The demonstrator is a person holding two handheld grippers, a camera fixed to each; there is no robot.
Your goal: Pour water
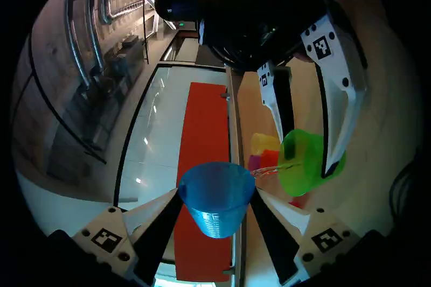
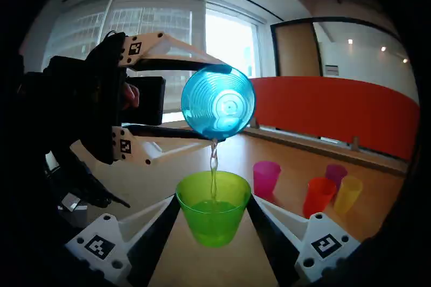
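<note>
Pouring: left gripper (image 1: 215, 200) pinching blue cup (image 2: 218, 103), tipped on its side above green cup (image 1: 308, 166); thin water stream (image 2: 214, 163) falling in. Right gripper (image 2: 213, 206) pinching green cup mid-wall, upright, part full. Cups likely thin plastic: light, squashy, slick when wet. Grip mid-wall, gently.

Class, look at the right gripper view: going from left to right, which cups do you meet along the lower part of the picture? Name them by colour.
green cup → pink cup → orange cup → purple cup → yellow cup. The blue cup hangs directly above the green one, so it is left out.
</note>
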